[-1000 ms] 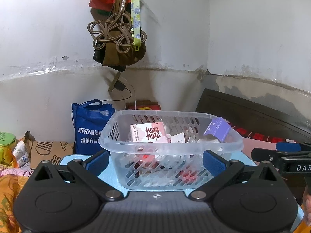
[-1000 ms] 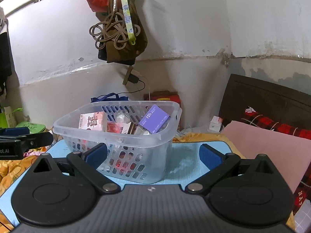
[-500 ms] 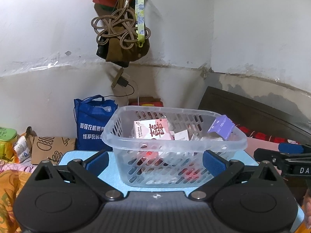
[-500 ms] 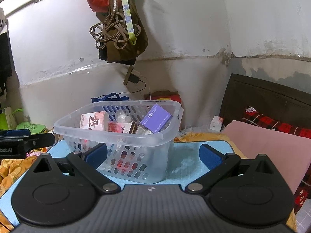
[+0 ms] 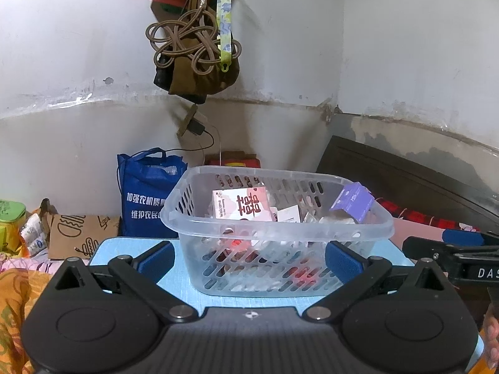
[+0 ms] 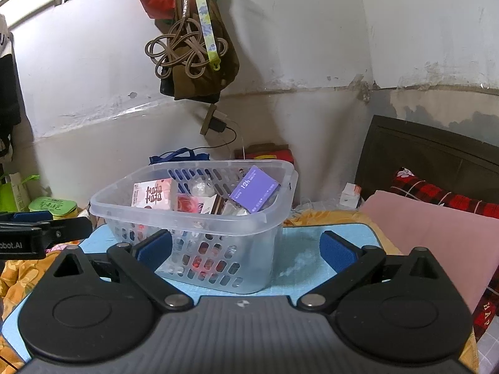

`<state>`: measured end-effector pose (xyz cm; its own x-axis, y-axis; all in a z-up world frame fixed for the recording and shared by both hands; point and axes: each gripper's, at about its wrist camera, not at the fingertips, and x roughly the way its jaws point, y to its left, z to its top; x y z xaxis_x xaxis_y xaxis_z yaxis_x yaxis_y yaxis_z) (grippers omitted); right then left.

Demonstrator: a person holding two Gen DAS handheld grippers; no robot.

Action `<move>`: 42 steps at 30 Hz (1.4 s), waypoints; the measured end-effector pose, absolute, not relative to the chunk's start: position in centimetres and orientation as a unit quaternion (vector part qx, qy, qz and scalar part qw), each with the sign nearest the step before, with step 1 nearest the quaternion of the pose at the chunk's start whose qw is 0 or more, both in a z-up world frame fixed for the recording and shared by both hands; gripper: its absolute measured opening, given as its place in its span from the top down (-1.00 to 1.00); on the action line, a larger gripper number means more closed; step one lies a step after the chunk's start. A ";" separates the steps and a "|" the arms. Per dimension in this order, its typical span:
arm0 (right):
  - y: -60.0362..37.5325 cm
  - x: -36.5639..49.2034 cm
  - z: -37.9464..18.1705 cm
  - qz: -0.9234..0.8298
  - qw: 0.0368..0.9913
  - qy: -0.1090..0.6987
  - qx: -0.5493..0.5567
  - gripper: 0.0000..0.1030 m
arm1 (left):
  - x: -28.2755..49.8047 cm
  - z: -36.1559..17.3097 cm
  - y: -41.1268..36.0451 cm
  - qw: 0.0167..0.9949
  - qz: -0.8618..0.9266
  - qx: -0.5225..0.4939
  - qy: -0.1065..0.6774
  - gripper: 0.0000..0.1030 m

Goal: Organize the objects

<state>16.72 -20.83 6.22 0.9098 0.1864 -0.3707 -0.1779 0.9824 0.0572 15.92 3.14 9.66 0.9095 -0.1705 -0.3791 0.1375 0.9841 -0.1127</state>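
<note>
Plastic basket (image 5: 277, 230) sits on the table (image 5: 131, 249), boxes inside: the "Welcome" box (image 5: 241, 204) toward the left, the "12h" box (image 6: 254, 188) leaning on the right wall. Tote bag (image 5: 146, 193) behind it, against the wall.

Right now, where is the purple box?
In both wrist views the purple box sits tilted inside the clear plastic basket, leaning against its right-hand wall, to the right of the pink-and-white box.

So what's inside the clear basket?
The clear basket holds a pink-and-white box, a purple box leaning on its wall, and small packets; the lower layers are hidden.
</note>
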 end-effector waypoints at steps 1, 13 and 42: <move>-20.8 16.7 6.2 0.093 0.977 0.191 0.010 -1.00 | 15.9 9.7 3.1 0.976 -0.078 -0.042 0.197 -1.00; -20.7 16.8 6.1 0.102 0.976 0.194 0.011 -1.00 | 15.8 9.5 2.9 0.975 -0.079 -0.038 0.203 -1.00; -20.7 16.9 6.0 0.098 0.976 0.194 0.010 -1.00 | 15.9 9.7 2.6 0.975 -0.079 -0.039 0.206 -1.00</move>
